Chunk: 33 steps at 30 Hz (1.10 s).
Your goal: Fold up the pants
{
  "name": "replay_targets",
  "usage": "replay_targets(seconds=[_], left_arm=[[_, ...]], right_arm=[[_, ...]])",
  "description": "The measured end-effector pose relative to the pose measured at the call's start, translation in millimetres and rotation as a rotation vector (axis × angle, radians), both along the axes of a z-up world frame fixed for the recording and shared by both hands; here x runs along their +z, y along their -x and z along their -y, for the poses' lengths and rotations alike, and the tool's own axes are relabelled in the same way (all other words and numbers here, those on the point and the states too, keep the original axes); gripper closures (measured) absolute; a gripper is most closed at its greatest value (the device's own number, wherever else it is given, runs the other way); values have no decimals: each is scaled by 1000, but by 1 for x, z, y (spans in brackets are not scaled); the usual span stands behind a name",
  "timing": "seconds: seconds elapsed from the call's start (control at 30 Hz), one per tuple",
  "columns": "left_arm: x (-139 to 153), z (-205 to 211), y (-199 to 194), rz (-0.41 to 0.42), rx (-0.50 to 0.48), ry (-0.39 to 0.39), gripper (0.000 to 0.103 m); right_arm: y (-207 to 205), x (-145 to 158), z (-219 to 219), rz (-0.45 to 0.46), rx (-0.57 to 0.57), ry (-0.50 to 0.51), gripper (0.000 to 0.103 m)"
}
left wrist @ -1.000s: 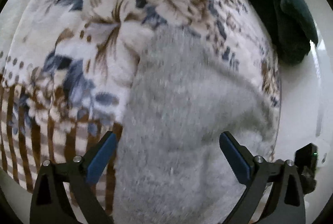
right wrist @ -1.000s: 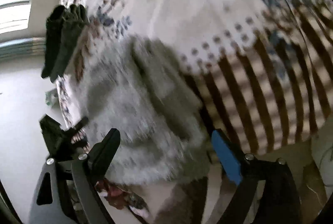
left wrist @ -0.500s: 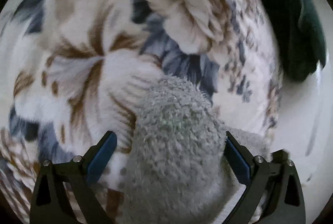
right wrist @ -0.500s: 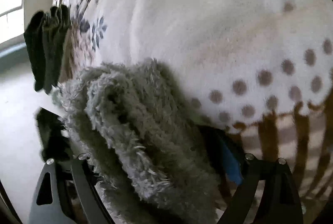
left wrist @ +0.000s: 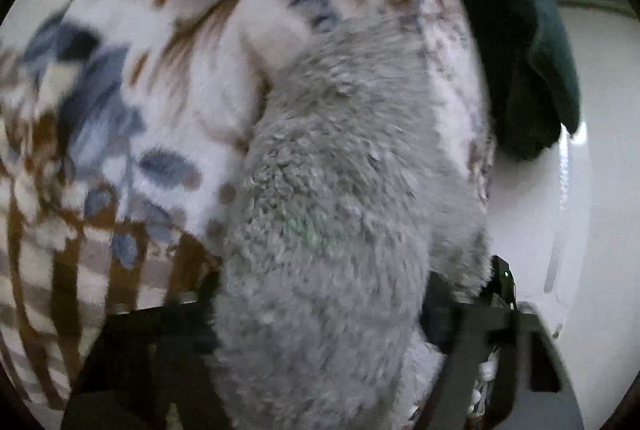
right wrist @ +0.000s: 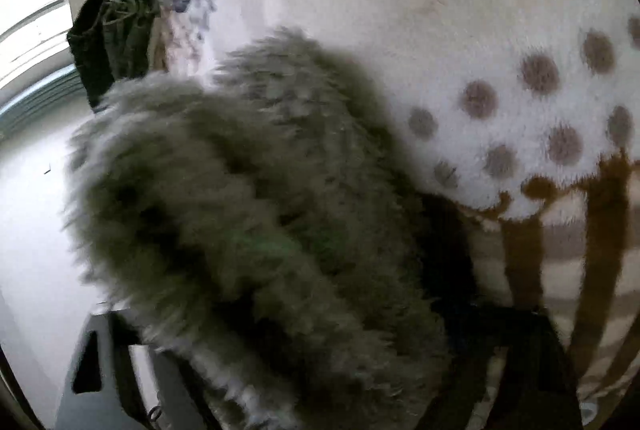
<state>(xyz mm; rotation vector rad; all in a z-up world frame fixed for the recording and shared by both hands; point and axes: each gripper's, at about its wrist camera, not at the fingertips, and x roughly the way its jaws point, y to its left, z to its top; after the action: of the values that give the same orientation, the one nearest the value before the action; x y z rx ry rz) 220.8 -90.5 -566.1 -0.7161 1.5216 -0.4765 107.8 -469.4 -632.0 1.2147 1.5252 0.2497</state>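
The pants [left wrist: 340, 190] are grey and fluffy, lying on a floral blanket [left wrist: 132, 78] on the bed. In the left wrist view they fill the middle and run down between my left gripper's [left wrist: 320, 310] fingers, hiding the pads. In the right wrist view a thick bunched fold of the pants [right wrist: 248, 230] fills the space between my right gripper's [right wrist: 304, 314] fingers, over the dotted and striped part of the blanket [right wrist: 500, 42]. Both grippers look closed on the fabric, though the fingertips are buried in it.
A dark green folded garment [left wrist: 520, 42] hangs over the bed's far edge; it also shows in the right wrist view [right wrist: 116, 34]. The pale floor [left wrist: 532, 222] lies beyond the bed's edge, with a bright window [right wrist: 28, 22] at the left.
Both grippers dropped onto the pants and closed into them. The fabric now bunches up between the fingers, and the left view has pulled back a little with the pants lifted.
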Motion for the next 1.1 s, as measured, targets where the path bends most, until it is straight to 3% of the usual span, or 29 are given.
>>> replay_targets(seconds=[0.07,0.17,0.33,0.4,0.53,0.7,0.83,0.97,1.1], left_arm=[[11,0,0,21,-25,2,52],[29,1,-2,28,-42,27,55],[73,5,-10,61,-54,11,55],[103,2,-20,92,-46,1,55],[172,-19,-61,165,-8,-5,55],[244,-53,-142,237,27,4,55],[282,-82,-225,289,20,-11,55],[289,-118,-324,285,14,-42,55],[268,-144,-406,271,6,-88,53]], right_arm=[[2,12,-2,17,5,24,42],[9,29,-2,31,-2,30,48],[-4,72,-7,46,23,44,51],[-20,90,-14,75,46,58,51],[-65,156,-30,144,84,72,51],[-158,245,-65,237,100,99,51],[-255,292,-101,283,99,120,51],[-368,307,-145,295,86,128,51],[-469,293,-183,262,89,136,51]])
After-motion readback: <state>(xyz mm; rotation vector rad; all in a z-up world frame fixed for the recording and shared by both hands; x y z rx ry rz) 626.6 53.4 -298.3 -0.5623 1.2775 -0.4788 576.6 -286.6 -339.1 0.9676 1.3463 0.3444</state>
